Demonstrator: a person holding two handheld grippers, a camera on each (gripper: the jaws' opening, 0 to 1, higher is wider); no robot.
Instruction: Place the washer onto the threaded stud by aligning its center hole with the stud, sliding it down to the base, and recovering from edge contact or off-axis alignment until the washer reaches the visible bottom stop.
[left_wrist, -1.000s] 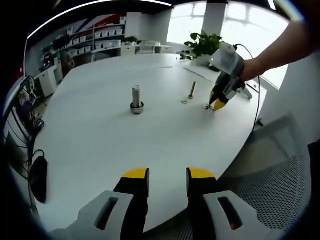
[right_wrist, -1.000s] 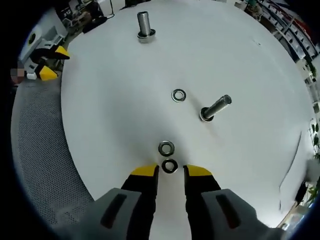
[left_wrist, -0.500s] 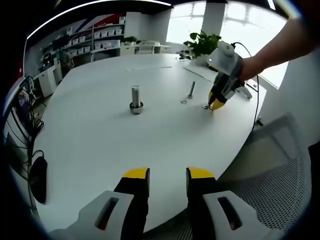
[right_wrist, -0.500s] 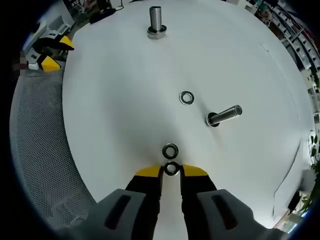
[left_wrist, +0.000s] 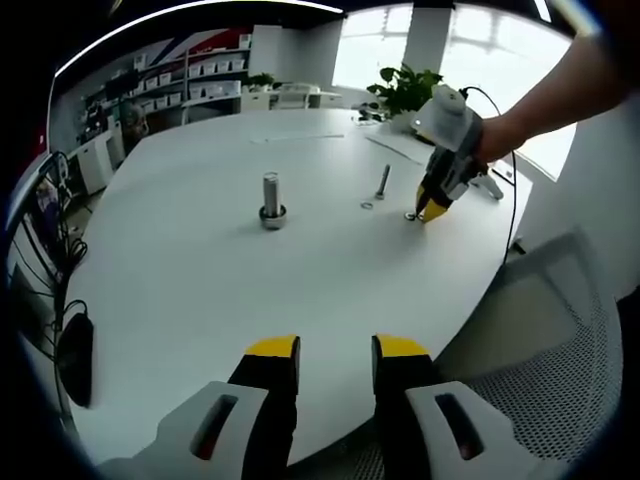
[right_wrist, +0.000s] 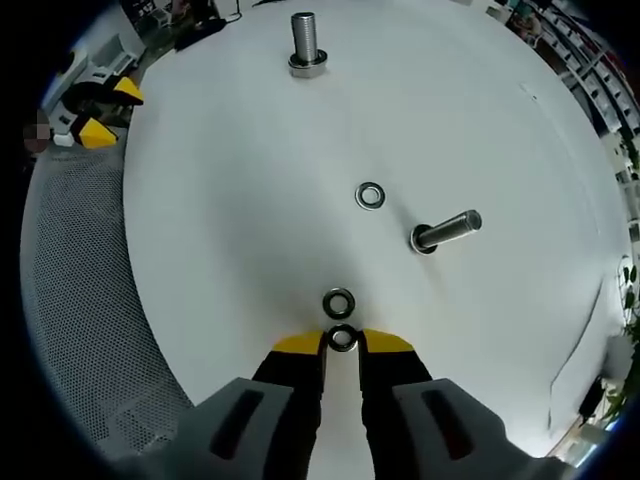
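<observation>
White round table (right_wrist: 230, 200) carries an upright threaded stud (right_wrist: 305, 42) at its far side, a second stud (right_wrist: 445, 230) leaning off to the right, and three washers: one (right_wrist: 370, 195) beside that leaning stud, a nut-like ring (right_wrist: 338, 302) nearer, and the washer (right_wrist: 342, 339) between the yellow tips of the right gripper (right_wrist: 342, 343). Right jaws stand nearly closed around that washer, flat on the table, well apart from the upright stud. Left gripper (left_wrist: 335, 350) hovers over the table edge, jaws parted, holding nothing.
</observation>
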